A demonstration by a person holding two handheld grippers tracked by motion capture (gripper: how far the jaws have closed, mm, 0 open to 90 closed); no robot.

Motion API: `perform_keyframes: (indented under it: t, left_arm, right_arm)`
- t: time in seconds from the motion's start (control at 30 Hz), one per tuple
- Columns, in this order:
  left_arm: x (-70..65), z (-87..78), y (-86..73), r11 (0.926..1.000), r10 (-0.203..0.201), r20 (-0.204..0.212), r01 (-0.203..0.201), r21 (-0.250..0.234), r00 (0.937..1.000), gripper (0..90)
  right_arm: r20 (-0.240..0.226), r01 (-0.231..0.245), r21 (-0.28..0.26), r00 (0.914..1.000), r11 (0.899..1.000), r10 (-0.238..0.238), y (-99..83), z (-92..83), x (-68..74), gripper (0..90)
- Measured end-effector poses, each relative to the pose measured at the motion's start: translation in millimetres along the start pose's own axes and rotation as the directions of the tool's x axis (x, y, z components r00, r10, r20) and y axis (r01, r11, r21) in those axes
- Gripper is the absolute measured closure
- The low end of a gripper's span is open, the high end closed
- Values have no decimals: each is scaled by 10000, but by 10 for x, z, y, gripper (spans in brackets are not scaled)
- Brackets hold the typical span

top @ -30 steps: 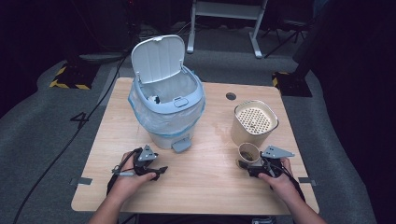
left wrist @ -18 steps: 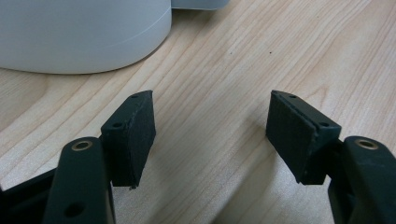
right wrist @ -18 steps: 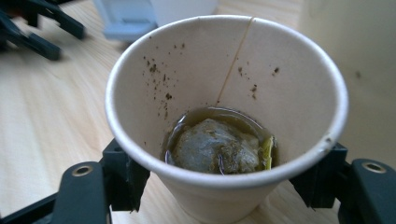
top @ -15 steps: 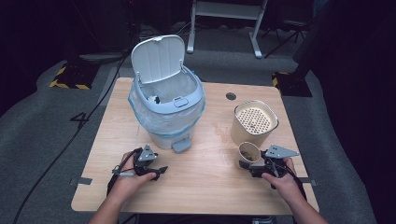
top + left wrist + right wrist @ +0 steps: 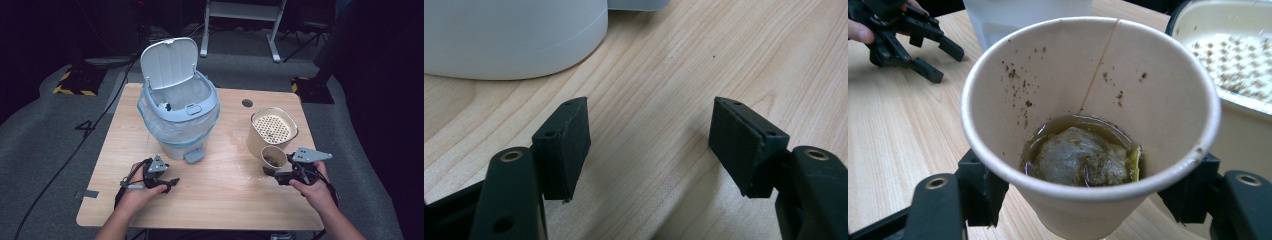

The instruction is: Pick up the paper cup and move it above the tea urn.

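Wooden table (image 5: 220, 200): right gripper (image 5: 272, 173) straddles the paper cup (image 5: 1083, 125), probably clamping next, left gripper (image 5: 170, 183) wide open, empty.

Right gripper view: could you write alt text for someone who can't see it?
A paper cup holding a soggy tea bag in brownish liquid sits between the hand-held gripper's two black jaws, on a wooden table.

the table (image 5: 225, 195) is pale wood with fine grain lines. the bin (image 5: 178, 120) is light blue-grey with a white lid (image 5: 168, 62). the paper cup (image 5: 1088, 125) is cream, speckled with brown flecks, holding murky brown liquid and a grey-green tea bag (image 5: 1075, 157). the beige container (image 5: 271, 131) carries a dotted strainer top. gripper pads (image 5: 569, 142) are black.
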State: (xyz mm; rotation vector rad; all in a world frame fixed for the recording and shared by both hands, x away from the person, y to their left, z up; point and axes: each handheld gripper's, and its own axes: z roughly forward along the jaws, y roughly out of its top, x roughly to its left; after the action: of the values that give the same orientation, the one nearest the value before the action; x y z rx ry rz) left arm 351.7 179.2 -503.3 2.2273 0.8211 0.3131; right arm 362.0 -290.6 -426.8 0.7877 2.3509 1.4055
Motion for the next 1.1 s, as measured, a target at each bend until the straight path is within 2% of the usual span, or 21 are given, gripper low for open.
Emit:
perform_keyframes:
  t: [0.47, 0.93, 1.1]
  left_arm:
    - [27, 2, 6, 10000, 77, 24, -77, 12, 10000, 332]
    - [35, 2, 4, 10000, -74, -89, 74, 6, 9999, 332]
    - [34, 2, 4, 10000, -86, -98, 86, 4, 9999, 332]
  right_arm:
    - [-14, 246, 113, 9997, 9996, -245, 357, -178, -42, 318]
    - [97, 48, -90, 9999, 9999, -47, 633, -300, -150, 318]
    - [273, 121, -115, 9996, 9999, -117, 756, -342, -211, 318]
